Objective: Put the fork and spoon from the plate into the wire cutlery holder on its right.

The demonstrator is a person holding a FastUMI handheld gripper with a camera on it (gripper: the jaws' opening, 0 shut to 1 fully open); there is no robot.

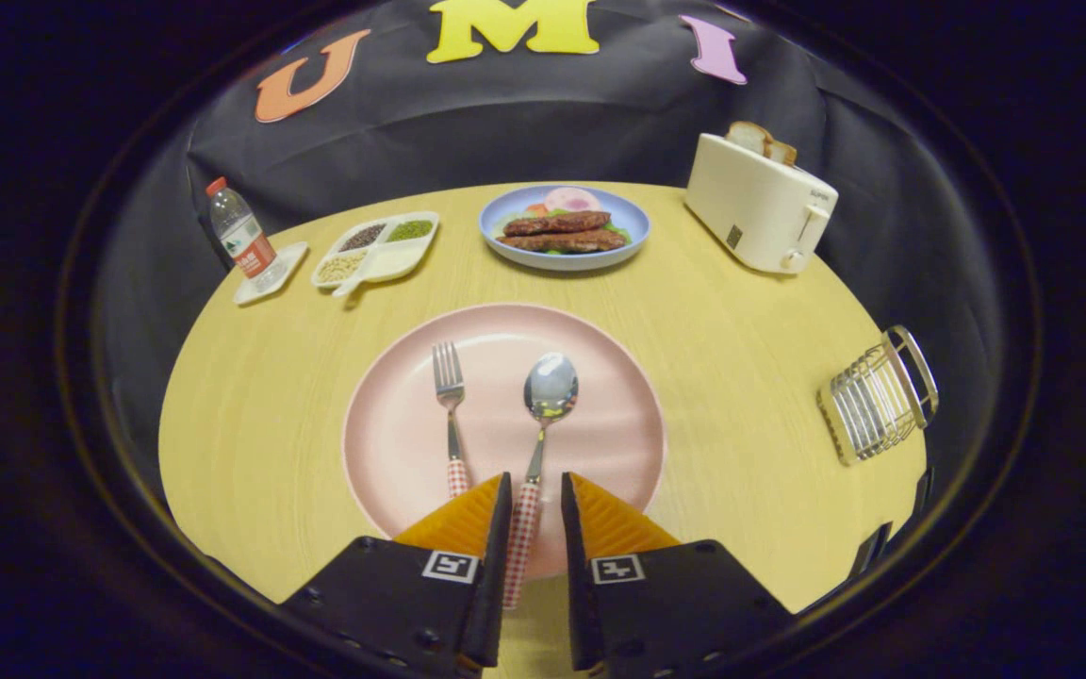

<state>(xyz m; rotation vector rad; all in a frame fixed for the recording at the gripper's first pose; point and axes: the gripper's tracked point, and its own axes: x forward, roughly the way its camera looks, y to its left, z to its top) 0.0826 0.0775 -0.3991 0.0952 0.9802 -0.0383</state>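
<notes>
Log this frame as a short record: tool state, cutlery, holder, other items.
tool: open, fingers either side of the spoon handle, with gaps, not pressing
spoon: on pink plate, bowl away from the tool, handle between the fingers
fork: on plate, left of spoon, tines away from the tool
holder: wire, on table right of plate, no cutlery seen in it
other: toaster with bread, blue food plate, divided tray, bottle
progress: neither piece moved yet

Evenly, brightly lit from overhead, with soft short shadows and a glint on the spoon (550, 387) bowl. Sharp at centre (strong fisheye bending toward 3 and 9 o'clock).
</notes>
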